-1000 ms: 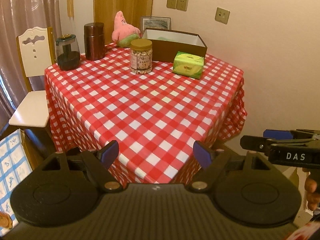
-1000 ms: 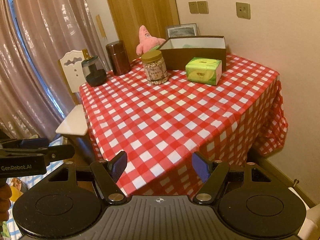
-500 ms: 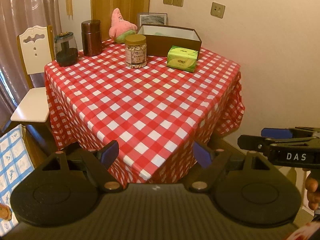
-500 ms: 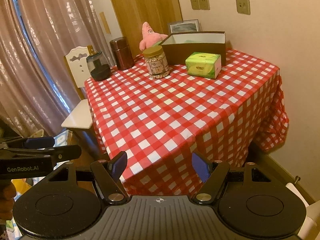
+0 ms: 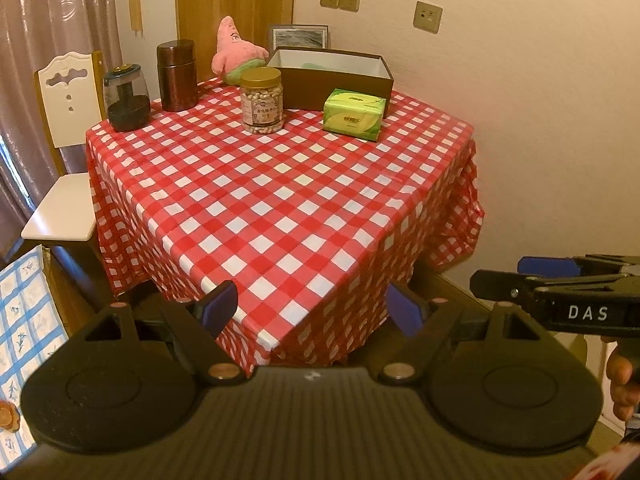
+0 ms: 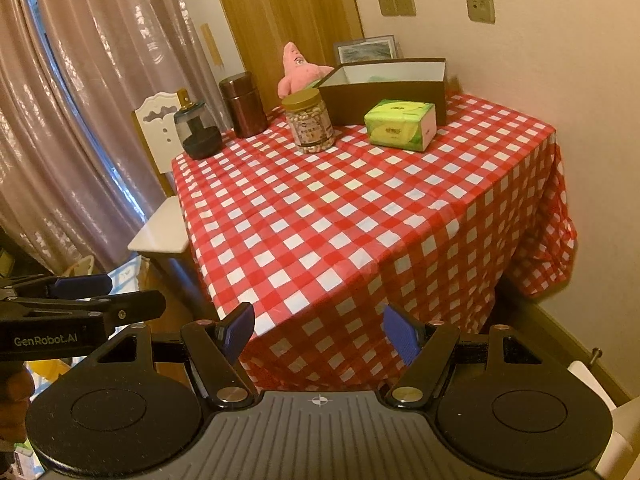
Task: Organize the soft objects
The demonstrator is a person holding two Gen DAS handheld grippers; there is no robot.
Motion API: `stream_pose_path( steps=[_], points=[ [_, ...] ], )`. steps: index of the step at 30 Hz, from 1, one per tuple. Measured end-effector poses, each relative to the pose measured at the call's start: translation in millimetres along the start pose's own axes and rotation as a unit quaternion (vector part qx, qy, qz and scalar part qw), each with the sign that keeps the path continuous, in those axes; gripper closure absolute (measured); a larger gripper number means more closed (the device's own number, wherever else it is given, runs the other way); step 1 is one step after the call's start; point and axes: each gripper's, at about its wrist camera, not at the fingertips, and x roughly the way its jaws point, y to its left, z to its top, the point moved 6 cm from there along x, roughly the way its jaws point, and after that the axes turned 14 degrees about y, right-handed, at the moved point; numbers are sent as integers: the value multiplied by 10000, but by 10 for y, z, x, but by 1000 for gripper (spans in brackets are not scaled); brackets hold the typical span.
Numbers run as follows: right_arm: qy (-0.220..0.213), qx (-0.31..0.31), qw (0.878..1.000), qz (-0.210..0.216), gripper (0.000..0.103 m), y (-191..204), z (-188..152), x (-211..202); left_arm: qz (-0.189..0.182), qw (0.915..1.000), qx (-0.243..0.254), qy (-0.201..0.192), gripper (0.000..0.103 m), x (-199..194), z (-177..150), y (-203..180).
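Observation:
A pink star plush [image 5: 234, 50] [image 6: 298, 72] sits at the table's far edge, left of an open brown box [image 5: 332, 74] [image 6: 384, 86]. Something green shows faintly inside the box. A green tissue pack [image 5: 354, 114] [image 6: 400, 124] lies in front of the box. My left gripper [image 5: 314, 308] is open and empty, off the table's near corner. My right gripper [image 6: 320, 328] is open and empty, also short of the table. Each gripper shows from the side in the other's view, the right one [image 5: 560, 280] and the left one [image 6: 80, 296].
A red checked cloth covers the table [image 5: 280, 192] [image 6: 360, 208]. On it stand a jar of nuts [image 5: 262, 100] [image 6: 310, 122], a brown canister [image 5: 176, 76] [image 6: 242, 104] and a dark glass jar [image 5: 126, 98] [image 6: 198, 132]. A white chair [image 5: 64, 160] [image 6: 160, 184] stands at the left.
Both grippers have pulled back and risen a little, so the table looks smaller and farther. Both stay open and empty. Nothing on the table has moved.

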Motion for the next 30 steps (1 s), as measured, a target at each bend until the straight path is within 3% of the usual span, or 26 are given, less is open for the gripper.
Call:
stream_pose_path(
  steps=[30],
  points=[
    [-34, 41, 10000, 18, 32, -117, 0, -70, 6, 10000, 29, -17, 23, 16, 70, -146]
  ],
)
